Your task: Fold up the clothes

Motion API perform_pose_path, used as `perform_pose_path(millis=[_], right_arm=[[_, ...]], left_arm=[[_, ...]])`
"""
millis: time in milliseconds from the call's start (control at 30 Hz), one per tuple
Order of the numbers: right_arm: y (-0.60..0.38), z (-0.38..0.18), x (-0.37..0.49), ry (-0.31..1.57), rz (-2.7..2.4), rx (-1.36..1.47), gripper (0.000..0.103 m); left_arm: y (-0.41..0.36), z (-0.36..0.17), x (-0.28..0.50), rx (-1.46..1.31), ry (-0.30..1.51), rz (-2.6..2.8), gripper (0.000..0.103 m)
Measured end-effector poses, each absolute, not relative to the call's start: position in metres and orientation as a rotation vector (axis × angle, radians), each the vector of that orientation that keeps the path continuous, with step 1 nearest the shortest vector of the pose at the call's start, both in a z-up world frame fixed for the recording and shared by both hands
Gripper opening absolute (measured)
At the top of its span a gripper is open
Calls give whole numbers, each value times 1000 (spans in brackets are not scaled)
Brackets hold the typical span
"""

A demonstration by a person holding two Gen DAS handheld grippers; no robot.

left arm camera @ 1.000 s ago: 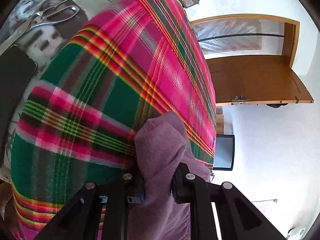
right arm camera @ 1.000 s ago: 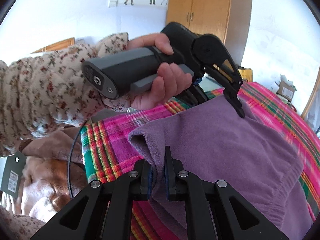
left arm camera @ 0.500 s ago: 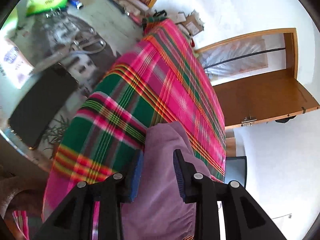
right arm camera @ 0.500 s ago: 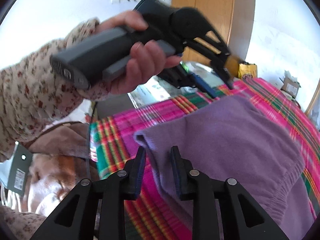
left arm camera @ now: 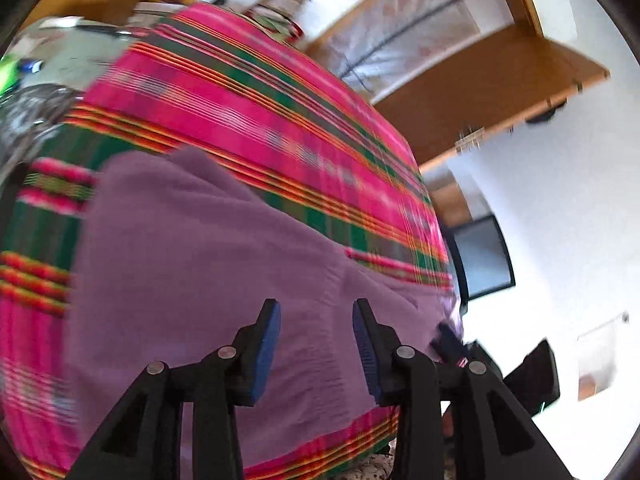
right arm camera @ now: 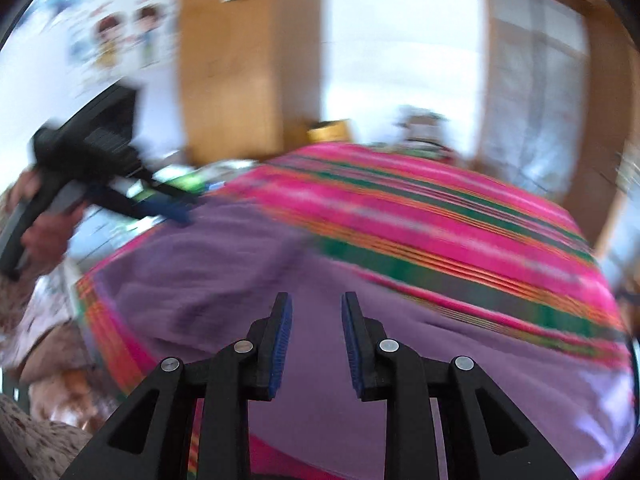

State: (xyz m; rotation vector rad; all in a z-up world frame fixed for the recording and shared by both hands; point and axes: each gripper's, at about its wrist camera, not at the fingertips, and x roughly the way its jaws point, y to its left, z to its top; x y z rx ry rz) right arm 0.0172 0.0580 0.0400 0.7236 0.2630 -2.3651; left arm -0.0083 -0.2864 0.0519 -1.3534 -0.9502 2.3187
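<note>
Left gripper point(left arm camera: 316, 320) and right gripper point(right arm camera: 316, 314) both gape wide, gripping nothing, above a blurred purple garment point(left arm camera: 208, 248) on the plaid cloth point(left arm camera: 260, 92); its edges are smeared

A home is shown: a worktop is covered by a plaid cloth point(left arm camera: 280, 128), a wooden wardrobe point(right arm camera: 232, 60) and door point(left arm camera: 480, 92) are seen, and cartoon stickers point(right arm camera: 124, 36) are stuck on the wall.

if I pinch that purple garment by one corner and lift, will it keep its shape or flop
The purple garment will probably flop: it lies limp with soft wrinkles on the plaid cloth. Its fleecy-looking surface suggests it grips rather than slips. It seems light, though thickness is unclear.
</note>
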Motion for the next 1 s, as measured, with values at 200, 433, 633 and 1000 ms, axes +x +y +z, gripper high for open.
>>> perform_pose_path(millis=[200,433,633,1000], right_arm=[[186,43,-15,240,-2701,846,28],[294,42,-54,165,-2881,995,37],[326,24,-86,118,-2775,1094,39],[320,2,-106,38,-2640,1161,39]], left_arm=[[-228,50,-39,-1411,-784,2240,39],[-187,42,-65,-1474,-678,2183,39],[-169,32,-83,-1533,-621,2176,39],[-159,22,-95,-1597,-589,2174,39]])
